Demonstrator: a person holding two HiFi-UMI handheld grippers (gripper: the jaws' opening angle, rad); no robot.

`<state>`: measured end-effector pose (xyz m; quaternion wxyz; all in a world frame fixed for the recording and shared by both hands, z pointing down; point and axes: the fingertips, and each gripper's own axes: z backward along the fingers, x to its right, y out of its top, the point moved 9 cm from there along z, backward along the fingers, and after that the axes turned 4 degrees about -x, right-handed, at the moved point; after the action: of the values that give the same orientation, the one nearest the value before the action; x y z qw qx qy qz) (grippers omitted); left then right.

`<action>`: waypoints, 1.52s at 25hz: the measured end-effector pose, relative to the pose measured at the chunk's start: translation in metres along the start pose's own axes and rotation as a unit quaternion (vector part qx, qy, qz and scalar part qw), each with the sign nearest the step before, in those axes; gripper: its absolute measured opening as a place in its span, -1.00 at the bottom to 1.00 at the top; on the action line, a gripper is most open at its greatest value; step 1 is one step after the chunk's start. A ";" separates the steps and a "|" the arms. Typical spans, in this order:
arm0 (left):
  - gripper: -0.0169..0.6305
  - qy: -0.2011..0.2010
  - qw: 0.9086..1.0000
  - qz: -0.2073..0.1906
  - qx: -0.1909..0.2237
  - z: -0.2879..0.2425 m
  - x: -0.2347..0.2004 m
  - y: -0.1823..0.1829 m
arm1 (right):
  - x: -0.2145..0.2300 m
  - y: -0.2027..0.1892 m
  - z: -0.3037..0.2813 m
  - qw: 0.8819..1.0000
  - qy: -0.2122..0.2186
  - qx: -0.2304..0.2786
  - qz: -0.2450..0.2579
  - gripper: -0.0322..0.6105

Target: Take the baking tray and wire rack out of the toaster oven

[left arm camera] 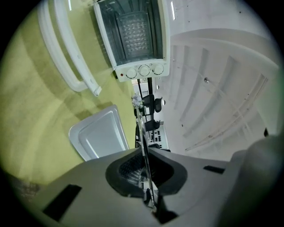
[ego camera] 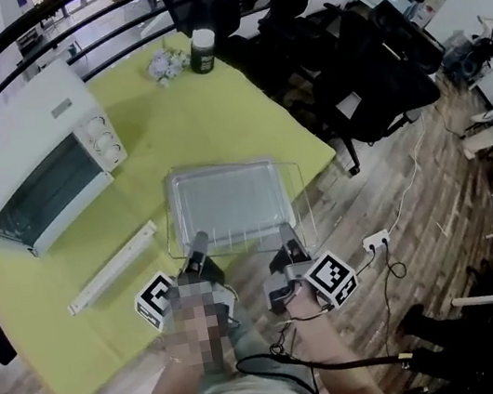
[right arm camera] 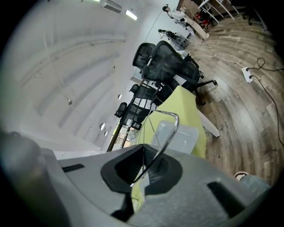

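Observation:
The wire rack (ego camera: 295, 194) lies level over the yellow table (ego camera: 214, 121), near its front edge, with the silver baking tray (ego camera: 229, 204) resting on it. My left gripper (ego camera: 199, 240) is shut on the rack's near edge wire at the left. My right gripper (ego camera: 286, 231) is shut on the same edge at the right. In the left gripper view a thin rack wire (left arm camera: 143, 133) runs between the shut jaws of my left gripper (left arm camera: 146, 173), with the tray (left arm camera: 100, 135) to its left. In the right gripper view the rack's bent corner wire (right arm camera: 171, 126) enters my right gripper (right arm camera: 142, 170). The white toaster oven (ego camera: 33, 163) stands at the far left.
A long white strip (ego camera: 112, 267) lies on the table between the oven and the rack. A dark jar (ego camera: 202, 50) and a small crumpled bundle (ego camera: 168, 63) sit at the far edge. Black office chairs (ego camera: 347, 70) crowd the right side. A power strip (ego camera: 374, 240) lies on the wooden floor.

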<state>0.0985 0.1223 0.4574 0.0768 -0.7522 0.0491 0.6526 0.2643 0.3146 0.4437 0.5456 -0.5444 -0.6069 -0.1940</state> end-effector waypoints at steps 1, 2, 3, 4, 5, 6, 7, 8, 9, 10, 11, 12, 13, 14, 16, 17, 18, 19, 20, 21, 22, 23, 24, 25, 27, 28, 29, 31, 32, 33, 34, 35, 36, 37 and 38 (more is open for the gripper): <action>-0.93 0.003 1.000 0.000 -0.002 0.000 -0.006 -0.004 | 0.006 0.000 0.001 1.000 -0.006 -0.003 -0.001 -0.91; -0.93 0.007 1.000 0.002 -0.005 -0.001 -0.012 -0.007 | 0.012 0.000 0.001 1.000 -0.010 -0.005 -0.002 -0.91; -0.93 0.014 1.000 0.006 -0.007 0.000 -0.017 -0.011 | 0.017 0.000 0.001 1.000 -0.014 -0.009 -0.003 -0.91; -0.93 0.022 1.000 0.011 -0.008 0.001 -0.021 -0.014 | 0.021 0.000 0.000 1.000 -0.017 -0.012 -0.003 -0.91; -0.93 0.029 0.999 0.016 -0.008 0.003 -0.025 -0.017 | 0.025 -0.001 0.000 1.000 -0.019 -0.017 -0.003 -0.91; -0.93 0.035 0.999 0.019 -0.007 0.004 -0.030 -0.019 | 0.029 -0.002 -0.002 1.000 -0.022 -0.021 -0.002 -0.91; -0.93 0.038 0.999 0.020 -0.006 0.005 -0.035 -0.021 | 0.033 -0.002 -0.003 0.999 -0.024 -0.025 -0.001 -0.91; -0.93 0.040 0.999 0.020 -0.005 0.005 -0.040 -0.022 | 0.036 -0.003 -0.005 0.999 -0.026 -0.028 -0.001 -0.91; -0.93 0.042 0.999 0.021 -0.004 0.005 -0.043 -0.023 | 0.039 -0.003 -0.007 0.999 -0.028 -0.030 0.000 -0.91; -0.93 0.045 0.999 0.023 -0.003 0.004 -0.046 -0.025 | 0.042 -0.002 -0.009 0.999 -0.030 -0.032 -0.001 -0.91; -0.93 0.048 0.998 0.027 -0.003 0.003 -0.048 -0.026 | 0.045 -0.002 -0.011 0.999 -0.032 -0.034 -0.001 -0.91; -0.93 0.052 0.998 0.032 -0.002 0.002 -0.049 -0.027 | 0.047 -0.001 -0.013 0.999 -0.034 -0.036 -0.002 -0.91; -0.93 0.055 0.998 0.035 -0.002 0.001 -0.050 -0.028 | 0.049 -0.001 -0.015 0.999 -0.035 -0.038 -0.003 -0.91; -0.93 0.057 0.998 0.037 -0.001 0.000 -0.051 -0.028 | 0.050 0.000 -0.017 0.999 -0.036 -0.040 -0.003 -0.91; -0.93 0.057 0.998 0.035 0.001 -0.004 -0.054 -0.027 | 0.052 0.002 -0.023 0.998 -0.037 -0.043 -0.003 -0.91; -0.93 0.057 0.998 0.035 0.002 -0.005 -0.055 -0.026 | 0.053 0.002 -0.025 0.998 -0.038 -0.045 -0.003 -0.91; -0.93 0.059 0.998 0.037 0.002 -0.006 -0.056 -0.025 | 0.054 0.002 -0.027 0.998 -0.039 -0.047 -0.003 -0.91; -0.93 0.062 0.997 0.041 0.003 -0.007 -0.056 -0.025 | 0.055 0.002 -0.029 0.998 -0.041 -0.049 -0.003 -0.91; -0.93 0.066 0.997 0.045 0.003 -0.007 -0.055 -0.026 | 0.056 0.002 -0.030 0.998 -0.044 -0.052 -0.002 -0.91; -0.93 0.068 0.997 0.046 0.003 -0.007 -0.056 -0.026 | 0.057 0.001 -0.031 0.997 -0.049 -0.054 0.000 -0.91; -0.93 0.070 0.997 0.043 0.003 -0.007 -0.057 -0.025 | 0.058 0.001 -0.031 0.997 -0.056 -0.057 0.003 -0.91; -0.93 0.073 0.996 0.042 0.001 -0.007 -0.060 -0.025 | 0.059 0.000 -0.032 0.996 -0.063 -0.060 0.003 -0.91; -0.93 0.079 0.996 0.043 -0.001 -0.007 -0.062 -0.025 | 0.061 -0.001 -0.032 0.996 -0.070 -0.063 0.000 -0.89; -0.93 0.084 0.995 0.047 -0.002 -0.007 -0.065 -0.025 | 0.063 -0.002 -0.032 0.995 -0.076 -0.064 -0.007 -0.88; -0.93 0.093 0.994 0.059 -0.002 -0.006 -0.068 -0.026 | 0.067 -0.004 -0.033 0.994 -0.087 -0.068 -0.025 -0.84; -0.93 0.097 0.993 0.064 -0.001 -0.006 -0.069 -0.027 | 0.069 -0.004 -0.033 0.993 -0.093 -0.071 -0.029 -0.81; -0.93 0.101 0.993 0.068 -0.002 -0.006 -0.071 -0.028 | 0.070 -0.004 -0.034 0.992 -0.101 -0.075 -0.027 -0.77; -0.93 0.112 0.991 0.069 -0.007 -0.006 -0.073 -0.030 | 0.073 -0.004 -0.036 0.990 -0.114 -0.085 -0.021 -0.72; -0.93 0.119 0.990 0.069 -0.010 -0.007 -0.073 -0.030 | 0.075 -0.004 -0.036 0.989 -0.119 -0.090 -0.019 -0.70; -0.93 0.126 0.990 0.068 -0.015 -0.008 -0.074 -0.030 | 0.076 -0.005 -0.037 0.988 -0.125 -0.094 -0.018 -0.69; -0.93 0.132 0.989 0.068 -0.019 -0.008 -0.075 -0.029 | 0.078 -0.006 -0.038 0.986 -0.130 -0.098 -0.017 -0.69; -0.93 0.136 0.988 0.069 -0.023 -0.009 -0.076 -0.029 | 0.080 -0.007 -0.039 0.986 -0.134 -0.101 -0.018 -0.68; -0.93 0.138 0.987 0.071 -0.027 -0.009 -0.077 -0.029 | 0.081 -0.008 -0.039 0.985 -0.137 -0.102 -0.019 -0.68; -0.93 0.139 0.987 0.074 -0.031 -0.008 -0.078 -0.029 | 0.083 -0.009 -0.039 0.985 -0.138 -0.102 -0.020 -0.67; -0.92 0.139 0.987 0.077 -0.035 -0.008 -0.080 -0.030 | 0.084 -0.010 -0.039 0.985 -0.139 -0.102 -0.020 -0.66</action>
<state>0.0997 0.1480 0.5388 -0.0073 -0.8321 0.0942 0.5466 0.2887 0.3168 0.5337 0.3931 -0.6065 -0.6650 -0.1882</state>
